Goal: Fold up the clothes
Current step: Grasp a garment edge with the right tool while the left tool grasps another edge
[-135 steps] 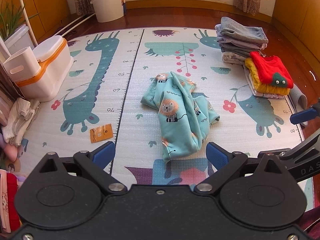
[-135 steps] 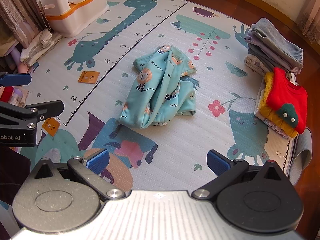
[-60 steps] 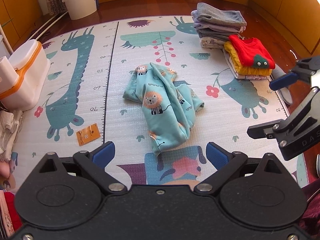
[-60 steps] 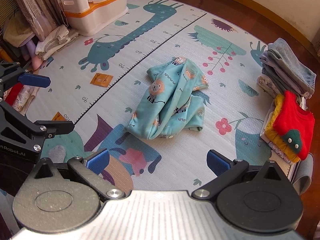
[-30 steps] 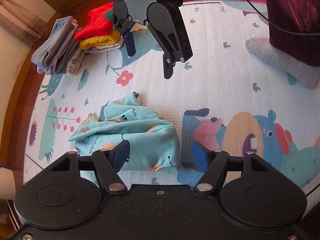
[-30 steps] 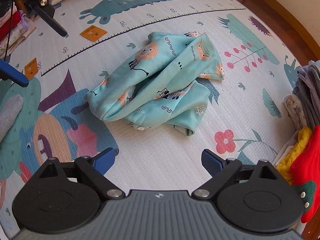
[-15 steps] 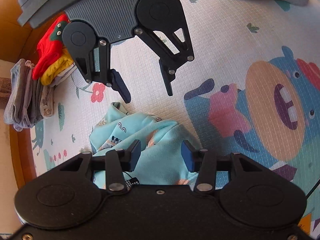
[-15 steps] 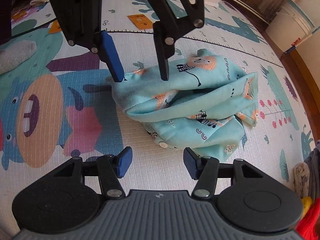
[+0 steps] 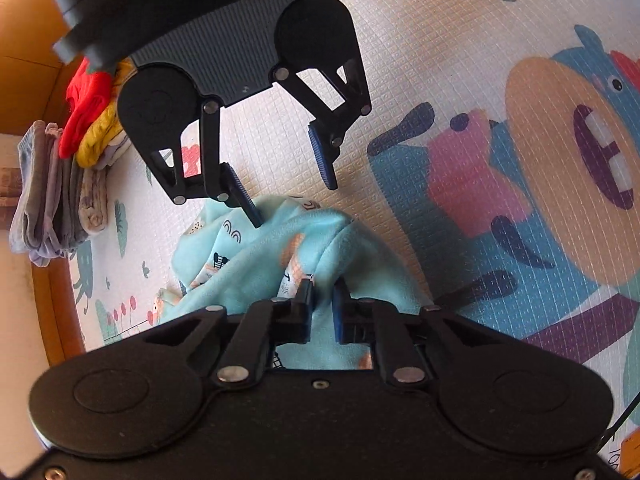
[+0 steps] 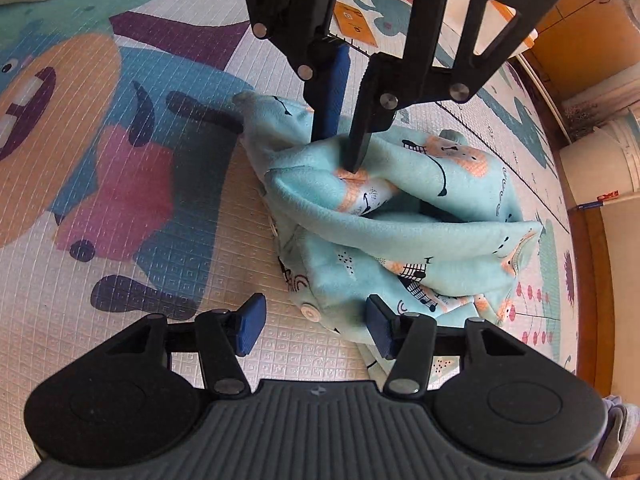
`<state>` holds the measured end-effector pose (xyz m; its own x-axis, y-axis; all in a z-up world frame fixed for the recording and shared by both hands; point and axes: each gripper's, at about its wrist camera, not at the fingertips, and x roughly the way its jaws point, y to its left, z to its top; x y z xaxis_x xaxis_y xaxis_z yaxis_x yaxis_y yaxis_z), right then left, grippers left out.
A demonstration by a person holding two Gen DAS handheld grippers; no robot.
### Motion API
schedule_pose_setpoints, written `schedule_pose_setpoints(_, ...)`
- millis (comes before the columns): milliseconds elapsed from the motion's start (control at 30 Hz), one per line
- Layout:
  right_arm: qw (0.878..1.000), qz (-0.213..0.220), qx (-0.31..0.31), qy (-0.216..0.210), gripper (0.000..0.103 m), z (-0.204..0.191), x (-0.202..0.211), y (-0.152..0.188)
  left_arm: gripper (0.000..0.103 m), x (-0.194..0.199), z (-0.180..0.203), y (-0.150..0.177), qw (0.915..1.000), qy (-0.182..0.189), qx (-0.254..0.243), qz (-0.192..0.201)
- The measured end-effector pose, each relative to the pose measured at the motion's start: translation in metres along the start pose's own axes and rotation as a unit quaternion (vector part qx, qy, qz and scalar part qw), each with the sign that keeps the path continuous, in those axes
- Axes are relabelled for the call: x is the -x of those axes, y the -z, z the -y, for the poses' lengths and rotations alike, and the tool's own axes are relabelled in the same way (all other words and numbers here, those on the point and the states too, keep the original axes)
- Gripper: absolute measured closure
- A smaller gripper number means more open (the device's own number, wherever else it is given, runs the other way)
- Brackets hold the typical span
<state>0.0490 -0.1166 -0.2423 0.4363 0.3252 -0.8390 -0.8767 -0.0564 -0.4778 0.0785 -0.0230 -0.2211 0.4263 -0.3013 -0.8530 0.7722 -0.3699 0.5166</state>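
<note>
We look down steeply along each gripper, close over the play mat (image 9: 460,60), the two views facing one another, both sharing the crumpled garment (image 10: 420,216) and each showing the opposite gripper's fingers.

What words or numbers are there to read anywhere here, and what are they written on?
"100": probably, though it is half cut off at the top edge, beside the ruler line printed on the colourful foam play mat.
Other ruler numbers on the mat: too small to read.
Square orange paper card: a printed mark, unreadable.
Small red label at the right edge: too blurred.
Teal lion-print garment: pictures only, no words.
</note>
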Motion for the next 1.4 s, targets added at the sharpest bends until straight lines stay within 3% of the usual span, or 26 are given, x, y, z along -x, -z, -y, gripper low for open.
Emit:
schedule_pose_setpoints(67, 1.0, -0.002, 0.007, 0.004, 0.054, -0.002, -0.003, 0.0, 0.097, 0.008, 0.002, 0.007, 0.9994, -0.021, 0.026, 0.006)
schedule_pose_setpoints(167, 1.0, -0.006, -0.006, 0.007, 0.071, 0.0, -0.007, 0.003, 0.098, 0.02, -0.001, 0.019, 0.994, -0.051, 0.096, 0.012)
schedule_pose_setpoints(233, 1.0, -0.003, -0.03, 0.005, 0.076, 0.006, -0.007, 0.005, 0.099, 0.027, -0.004, 0.032, 0.9848, -0.065, 0.16, 0.012)
schedule_pose_setpoints(300, 0.999, 0.004, -0.054, 0.003, 0.082, 0.012, -0.005, 0.008, 0.099, 0.031, -0.006, 0.048, 0.9701, -0.073, 0.231, 0.006)
schedule_pose_setpoints(400, 0.996, 0.013, -0.088, 0.0, 0.084, 0.021, -0.004, 0.013, 0.1, 0.031, -0.006, 0.081, 0.9333, -0.078, 0.35, -0.017)
schedule_pose_setpoints(467, 0.994, 0.018, -0.108, -0.004, 0.085, 0.027, -0.002, 0.019, 0.101, 0.027, -0.004, 0.105, 0.9008, -0.066, 0.428, -0.036)
schedule_pose_setpoints(567, 0.992, 0.021, -0.128, -0.007, 0.085, 0.034, 0.001, 0.028, 0.103, 0.021, 0.005, 0.136, 0.8399, -0.041, 0.538, -0.055)
schedule_pose_setpoints(600, 0.991, 0.02, -0.132, -0.007, 0.085, 0.036, 0.002, 0.031, 0.103, 0.018, 0.009, 0.146, 0.8115, -0.027, 0.581, -0.06)
schedule_pose_setpoints(633, 0.99, 0.018, -0.136, -0.007, 0.085, 0.038, 0.002, 0.034, 0.103, 0.014, 0.015, 0.155, 0.7907, -0.016, 0.609, -0.064)
schedule_pose_setpoints(700, 0.991, 0.01, -0.136, -0.005, 0.085, 0.041, -0.001, 0.04, 0.103, 0.008, 0.024, 0.162, 0.7737, 0.001, 0.629, -0.077)
schedule_pose_setpoints(733, 0.991, 0.009, -0.137, -0.005, 0.085, 0.041, -0.001, 0.042, 0.103, 0.006, 0.029, 0.163, 0.7727, 0.003, 0.63, -0.081)
schedule_pose_setpoints(767, 0.99, 0.008, -0.139, -0.005, 0.085, 0.041, 0.0, 0.043, 0.103, 0.012, 0.036, 0.156, 0.8001, -0.015, 0.595, -0.074)
schedule_pose_setpoints(833, 0.99, 0.01, -0.143, -0.006, 0.085, 0.042, 0.0, 0.043, 0.102, 0.024, 0.048, 0.132, 0.867, -0.055, 0.493, -0.046)
schedule_pose_setpoints(867, 0.99, 0.012, -0.143, -0.007, 0.085, 0.041, 0.0, 0.042, 0.097, 0.03, 0.054, 0.118, 0.8935, -0.072, 0.442, -0.029)
schedule_pose_setpoints(900, 0.99, 0.012, -0.142, -0.009, 0.085, 0.041, 0.0, 0.042, 0.077, 0.035, 0.059, 0.103, 0.915, -0.085, 0.395, -0.006)
schedule_pose_setpoints(933, 0.99, 0.011, -0.141, -0.01, 0.085, 0.041, -0.001, 0.042, 0.045, 0.04, 0.064, 0.09, 0.9326, -0.099, 0.346, 0.022)
schedule_pose_setpoints(967, 0.99, 0.01, -0.14, -0.012, 0.085, 0.039, -0.002, 0.042, 0.037, 0.044, 0.07, 0.076, 0.9469, -0.115, 0.297, 0.047)
schedule_pose_setpoints(1033, 0.99, 0.009, -0.14, -0.017, 0.085, 0.039, -0.003, 0.042, 0.035, 0.043, 0.085, 0.048, 0.9735, -0.135, 0.171, 0.071)
schedule_pose_setpoints(1100, 0.989, 0.009, -0.144, -0.019, 0.085, 0.039, -0.004, 0.042, 0.035, 0.033, 0.099, 0.034, 0.9867, -0.135, 0.054, 0.072)
schedule_pose_setpoints(1233, 0.988, 0.015, -0.149, -0.023, 0.085, 0.039, -0.001, 0.046, 0.035, -0.002, 0.113, 0.033, 0.9854, -0.146, -0.079, 0.037)
schedule_pose_setpoints(1400, 0.987, 0.022, -0.156, -0.03, 0.084, 0.039, 0.002, 0.052, 0.038, -0.029, 0.106, 0.033, 0.9887, -0.108, -0.103, -0.012)
